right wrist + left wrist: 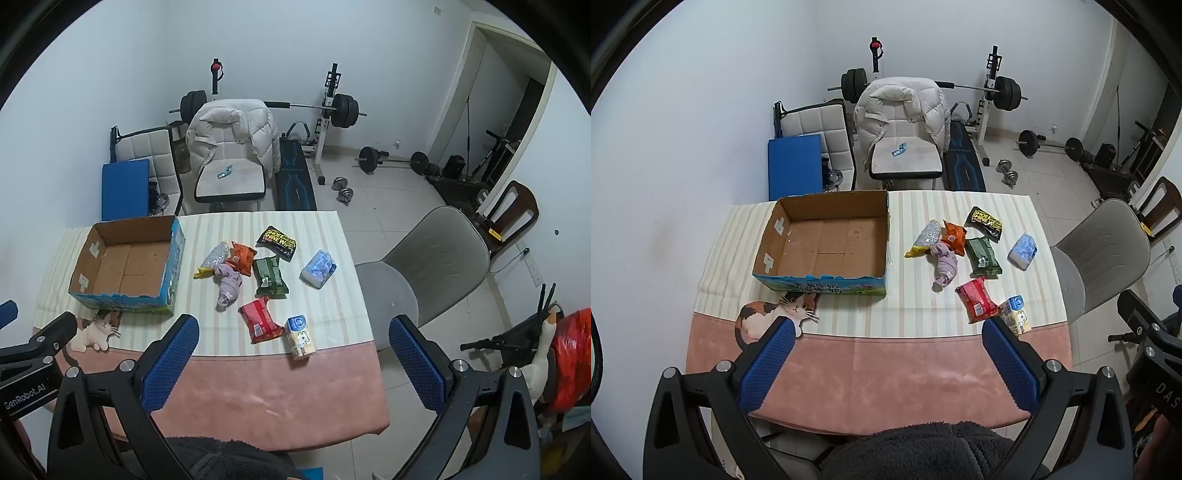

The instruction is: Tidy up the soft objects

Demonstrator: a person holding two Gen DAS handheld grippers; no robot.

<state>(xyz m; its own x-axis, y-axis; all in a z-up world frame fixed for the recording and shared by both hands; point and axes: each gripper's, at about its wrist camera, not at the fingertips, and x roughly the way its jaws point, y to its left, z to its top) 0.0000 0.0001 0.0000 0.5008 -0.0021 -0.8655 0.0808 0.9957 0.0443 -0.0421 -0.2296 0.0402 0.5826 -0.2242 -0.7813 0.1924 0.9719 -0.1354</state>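
Note:
An open, empty cardboard box stands on the left of the table. To its right lie several soft packs: a red pack, a green pack, an orange pack, a black wipes pack, a light blue pack, a silver-yellow pouch, a lilac cloth and a small yellow-blue carton. My left gripper and right gripper are open and empty, above the near table edge.
The table has a striped cloth and a pink mat with a cat figure. A grey chair stands right of the table. Behind are a chair with a white jacket and weight equipment.

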